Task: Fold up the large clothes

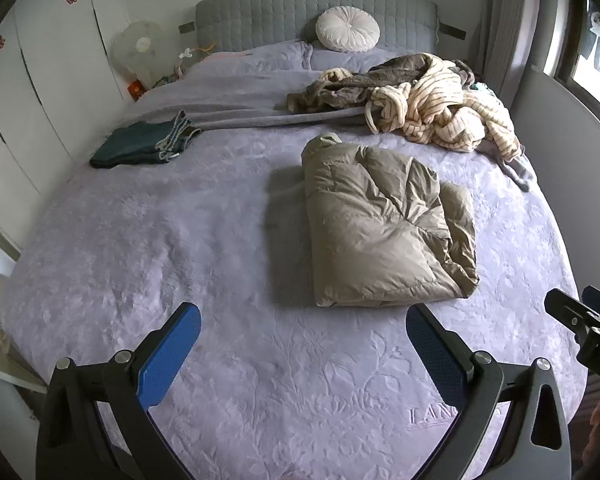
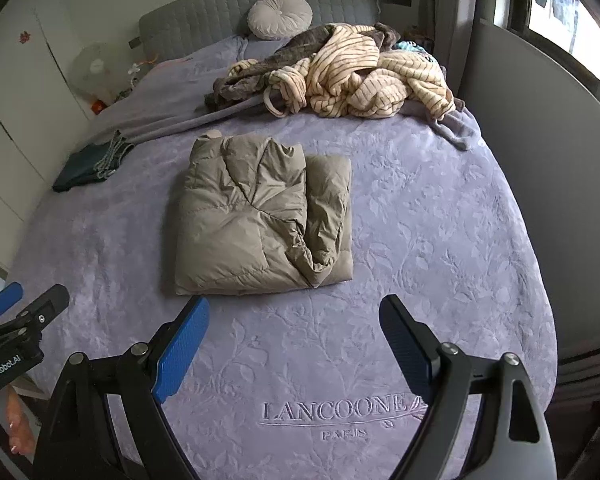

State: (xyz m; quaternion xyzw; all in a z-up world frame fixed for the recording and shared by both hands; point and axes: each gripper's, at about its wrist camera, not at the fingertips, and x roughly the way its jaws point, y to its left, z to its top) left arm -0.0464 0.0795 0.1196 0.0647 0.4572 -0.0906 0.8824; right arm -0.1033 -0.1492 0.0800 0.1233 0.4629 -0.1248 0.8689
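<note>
so the readable stuff first: the lavender bedspread (image 2: pixel 440 216) has "lancoone" embroidered near the foot edge with "paris" in smaller letters under it and a little leaf sprig at the end. from the left wrist view only "lan" shows before a finger cuts it off. the left gripper (image 1: pixel 303 326) seen from the right wrist camera has "genrobot.ai" printed in white on its black body.

the folded puffer jacket (image 2: pixel 260 220), khaki/olive, sits in a chunky rectangle roughly mid-bed, just beyond the tips of both claws and not touching either. the right gripper (image 2: pixel 294 322) hangs above the bedspread with its blue-padded fingers spread wide and nothing between them. the left one is the same, spread wide and empty.

further up the bed there's a messy pile of clothes (image 2: pixel 352 76), cream striped fleece tangled with a grey-brown piece. a folded pair of dark jeans (image 1: pixel 140 146) lies off by the left edge. a round white cushion (image 1: pixel 347 29) leans on the grey quilted headboard (image 1: pixel 260 16). the bedspread has an embossed leaf pattern all over. white wardrobe doors (image 1: pixel 40 60) with small red stickers run down the left side, a fan (image 1: pixel 138 50) stands in the corner, and a window (image 2: pixel 572 12) is on the right.
</note>
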